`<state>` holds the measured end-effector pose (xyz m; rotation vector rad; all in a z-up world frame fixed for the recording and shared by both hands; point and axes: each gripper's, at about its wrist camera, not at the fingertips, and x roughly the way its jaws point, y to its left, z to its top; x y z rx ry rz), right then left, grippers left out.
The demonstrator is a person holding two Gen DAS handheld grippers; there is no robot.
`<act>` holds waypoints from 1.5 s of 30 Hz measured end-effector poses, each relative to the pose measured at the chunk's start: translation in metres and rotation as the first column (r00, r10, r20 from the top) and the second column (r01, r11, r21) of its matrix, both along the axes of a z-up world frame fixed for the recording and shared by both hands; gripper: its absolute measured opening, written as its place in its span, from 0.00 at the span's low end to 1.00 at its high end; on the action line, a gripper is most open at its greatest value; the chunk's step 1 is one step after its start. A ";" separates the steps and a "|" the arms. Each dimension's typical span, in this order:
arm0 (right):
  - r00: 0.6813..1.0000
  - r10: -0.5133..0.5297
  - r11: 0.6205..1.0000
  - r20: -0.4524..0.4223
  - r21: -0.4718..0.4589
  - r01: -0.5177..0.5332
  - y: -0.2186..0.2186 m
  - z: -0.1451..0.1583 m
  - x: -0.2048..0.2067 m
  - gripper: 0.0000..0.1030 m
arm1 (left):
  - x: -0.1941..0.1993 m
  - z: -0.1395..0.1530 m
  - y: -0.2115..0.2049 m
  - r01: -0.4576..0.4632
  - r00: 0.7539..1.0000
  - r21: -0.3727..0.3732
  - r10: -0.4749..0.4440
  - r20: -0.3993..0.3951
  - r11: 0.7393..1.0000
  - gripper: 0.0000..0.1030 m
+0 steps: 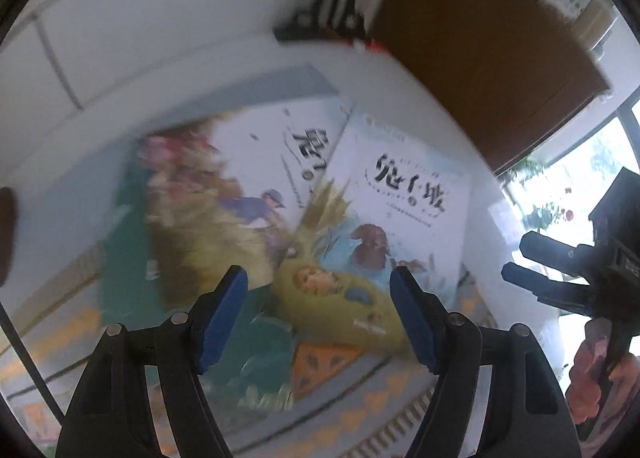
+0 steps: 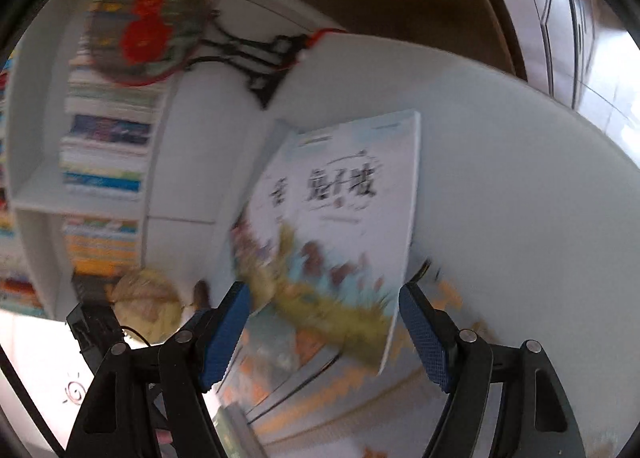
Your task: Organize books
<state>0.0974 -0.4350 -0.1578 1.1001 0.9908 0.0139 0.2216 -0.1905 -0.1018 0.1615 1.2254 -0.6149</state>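
Note:
Several books lie fanned out on a white table (image 1: pixel 420 106), all blurred. On top are two white-covered picture books with black titles, one on the left (image 1: pixel 256 178) and one on the right (image 1: pixel 392 210); a green book (image 1: pixel 128 258) and an orange-patterned one (image 1: pixel 328 366) lie under them. My left gripper (image 1: pixel 320 282) hovers open above the pile with nothing between its blue pads. My right gripper (image 1: pixel 532 262) shows at the right edge. In the right wrist view my right gripper (image 2: pixel 324 298) is open over the near end of the top white book (image 2: pixel 340 218), not touching it.
A white bookshelf (image 2: pixel 36 194) packed with stacked books stands at the left. A round red-flowered fan on a black stand (image 2: pixel 148 26) sits at the table's far end. A brown panel (image 1: pixel 480 58) rises behind the table. A hand (image 1: pixel 600 370) holds the right gripper.

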 end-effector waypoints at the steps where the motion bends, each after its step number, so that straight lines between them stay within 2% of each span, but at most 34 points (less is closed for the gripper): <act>1: 1.000 0.015 1.000 -0.012 -0.020 -0.015 0.002 -0.006 0.007 0.73 | 0.003 -0.008 -0.003 0.002 1.000 0.017 -0.001 -0.003 1.000 0.69; 3: 0.998 0.044 0.996 -0.039 -0.076 -0.046 0.007 -0.014 0.020 0.73 | 0.008 -0.024 -0.011 -0.001 1.000 0.063 0.001 -0.008 0.998 0.69; 6: 0.995 0.076 0.991 -0.067 -0.106 -0.083 0.013 -0.027 0.035 0.73 | 0.013 -0.037 -0.013 0.005 0.999 0.042 -0.003 -0.042 0.999 0.69; 9: 0.995 0.086 0.986 -0.057 -0.139 -0.093 0.017 -0.033 0.039 0.76 | 0.010 -0.036 -0.018 0.022 1.000 0.040 -0.022 -0.001 0.999 0.72; 12: 0.993 0.112 0.971 -0.040 -0.210 -0.118 0.023 -0.034 0.045 0.80 | 0.005 -0.036 -0.025 0.055 0.998 0.007 -0.055 -0.014 0.998 0.74; 15: 0.991 0.129 0.966 -0.033 -0.221 -0.133 0.027 -0.034 0.045 0.83 | -0.011 -0.036 -0.028 0.093 0.996 0.048 -0.093 0.000 0.995 0.75; 19: 0.986 0.163 0.966 -0.024 -0.201 -0.164 0.025 -0.034 0.044 0.83 | -0.042 -0.031 -0.004 0.067 0.997 -0.009 -0.067 -0.046 0.998 0.75; 21: 0.979 0.203 0.962 -0.011 -0.184 -0.201 0.029 -0.031 0.040 0.83 | -0.063 -0.026 0.015 0.031 0.999 -0.018 -0.031 -0.028 0.999 0.75; 24: 0.948 0.320 0.943 -0.003 -0.095 -0.318 0.051 -0.037 0.037 0.83 | -0.094 -0.025 0.055 -0.066 0.997 -0.044 0.064 -0.051 0.997 0.75; 27: 0.908 0.418 0.905 0.016 -0.098 -0.415 0.080 -0.038 0.037 0.83 | -0.112 -0.030 0.097 -0.174 0.980 -0.082 0.164 -0.112 0.981 0.75; 30: 0.886 0.462 0.887 0.046 -0.058 -0.459 0.099 -0.042 0.038 0.82 | -0.111 -0.035 0.114 -0.216 0.972 -0.039 0.211 -0.101 0.976 0.74; 33: 0.882 0.467 0.882 0.066 -0.101 -0.460 0.105 -0.041 0.040 0.82 | -0.098 -0.039 0.119 -0.227 0.970 -0.034 0.223 -0.093 0.973 0.73; 34: 0.879 0.470 0.881 0.078 -0.103 -0.462 0.105 -0.041 0.042 0.82 | -0.094 -0.041 0.118 -0.222 0.971 -0.031 0.218 -0.103 0.975 0.64; 36: 0.875 0.475 0.879 0.091 -0.105 -0.466 0.105 -0.041 0.046 0.82 | -0.088 -0.043 0.113 -0.197 0.976 -0.019 0.194 -0.099 0.980 0.58; 38: 0.859 0.501 0.864 0.104 -0.124 -0.489 0.106 -0.040 0.053 0.83 | -0.088 -0.043 0.102 -0.170 0.981 0.004 0.170 -0.088 0.985 0.54; 40: 0.842 0.528 0.847 0.114 -0.147 -0.511 0.112 -0.039 0.056 0.86 | -0.090 -0.044 0.095 -0.169 0.983 0.023 0.170 -0.063 0.985 0.54; 42: 0.841 0.530 0.846 0.110 -0.134 -0.516 0.113 -0.039 0.057 0.88 | -0.091 -0.045 0.096 -0.169 0.984 0.021 0.170 -0.051 0.985 0.54; 43: 0.839 0.530 0.848 0.122 -0.096 -0.521 0.110 -0.040 0.057 0.88 | -0.090 -0.045 0.097 -0.169 0.984 0.019 0.170 -0.053 0.985 0.54; 45: 0.834 0.515 0.852 0.198 -0.018 -0.523 0.097 -0.040 0.053 0.87 | -0.087 -0.045 0.097 -0.169 0.983 0.022 0.170 -0.073 0.985 0.54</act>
